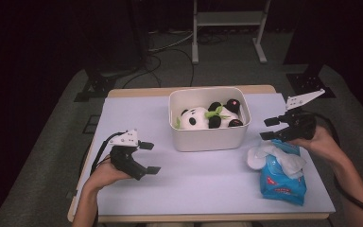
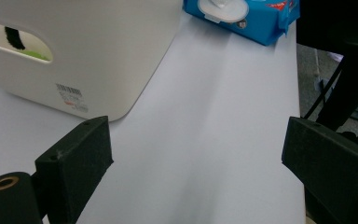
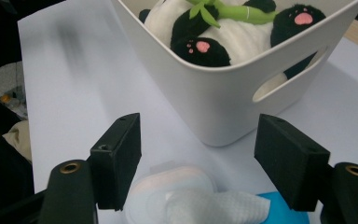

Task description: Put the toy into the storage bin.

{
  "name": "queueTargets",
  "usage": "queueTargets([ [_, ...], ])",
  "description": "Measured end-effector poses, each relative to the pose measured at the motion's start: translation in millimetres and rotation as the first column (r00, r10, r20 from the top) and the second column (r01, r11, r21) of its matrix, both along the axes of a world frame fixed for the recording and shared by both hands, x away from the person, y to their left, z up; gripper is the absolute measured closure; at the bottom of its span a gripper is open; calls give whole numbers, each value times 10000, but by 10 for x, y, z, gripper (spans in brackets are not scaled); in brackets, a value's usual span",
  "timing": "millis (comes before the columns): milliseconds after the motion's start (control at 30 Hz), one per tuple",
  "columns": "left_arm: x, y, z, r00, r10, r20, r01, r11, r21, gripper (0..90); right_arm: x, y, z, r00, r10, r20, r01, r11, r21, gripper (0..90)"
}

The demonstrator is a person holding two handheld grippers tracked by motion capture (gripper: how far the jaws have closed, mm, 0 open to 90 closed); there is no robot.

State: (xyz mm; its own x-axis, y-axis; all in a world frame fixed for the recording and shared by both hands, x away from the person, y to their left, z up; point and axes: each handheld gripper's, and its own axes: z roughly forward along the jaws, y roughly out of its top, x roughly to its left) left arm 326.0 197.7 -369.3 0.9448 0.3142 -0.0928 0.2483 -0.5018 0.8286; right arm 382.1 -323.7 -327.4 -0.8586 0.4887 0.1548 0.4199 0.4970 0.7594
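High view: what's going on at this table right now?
A person holds a tool in each hand. The right tool hovers with open jaws over the blue wet-wipe pack, where a white wipe sticks out of the top; nothing is gripped yet. The left tool sits open over the bare table, holding nothing. A white bin at the middle holds a plush panda.

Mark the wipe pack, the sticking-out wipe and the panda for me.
wipe pack (image 1: pixel 283 183), high view, blue wrapper.
sticking-out wipe (image 3: pixel 214 207), right gripper view, middle of the white sheet.
panda (image 1: pixel 194 118), high view, white head inside the tub.
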Motion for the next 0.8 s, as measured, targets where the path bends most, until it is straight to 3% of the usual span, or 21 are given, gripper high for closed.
queueTargets([
  [800,-21,49,-11,9999,159,24,-159,9999,26,75,-365,-256,-303,9991,-359,-230,368,9984,434,298],
])
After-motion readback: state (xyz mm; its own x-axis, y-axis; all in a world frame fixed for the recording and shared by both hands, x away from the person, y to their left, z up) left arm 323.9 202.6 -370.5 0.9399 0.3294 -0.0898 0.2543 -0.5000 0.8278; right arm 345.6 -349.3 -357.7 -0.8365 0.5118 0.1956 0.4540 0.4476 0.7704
